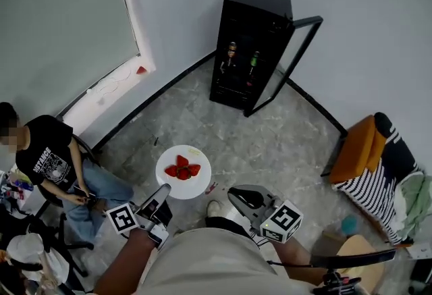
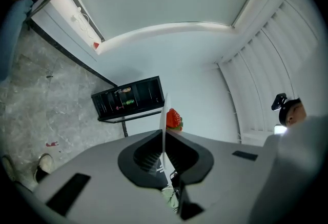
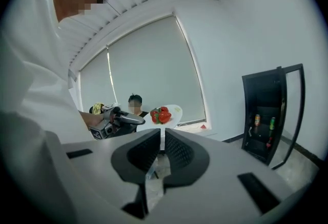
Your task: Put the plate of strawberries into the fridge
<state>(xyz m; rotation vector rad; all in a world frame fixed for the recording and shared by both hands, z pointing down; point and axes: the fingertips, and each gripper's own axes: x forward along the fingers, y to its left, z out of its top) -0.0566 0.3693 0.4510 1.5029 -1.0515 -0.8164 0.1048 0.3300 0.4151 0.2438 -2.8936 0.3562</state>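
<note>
Head view first: the white plate point(image 1: 165, 167) with the strawberries point(image 1: 183, 170) is up in the air over the marble floor point(image 1: 223, 131), pinched by its near rim in the left gripper point(image 1: 162, 194). The left gripper view backs that up. You see the plate edge-on as a thin white line running right between the jaws, which are clamped onto it, with one strawberry poking up just past them. The plate looks about level, and nothing seems to be sliding.

The right gripper point(image 1: 237, 196) sits off to the side, apart from the plate. Its own view shows the jaws pulled together with only a sliver between them and nothing in there, so it's just riding along empty.

The black mini fridge point(image 1: 246, 37) stands against the far wall, well away from the plate, and its glass door point(image 1: 300, 50) is already swung wide open. A couple of bottles point(image 1: 232, 52) sit on a shelf inside.

Progress, as I read it: the pickup is done and the door is sorted, but the plate hasn't got anywhere near the fridge. What's left is carrying it across the room, sliding it flat onto a shelf clear of the bottles, and letting go. Closing the door might come after that, and the free right gripper could handle it.
</note>
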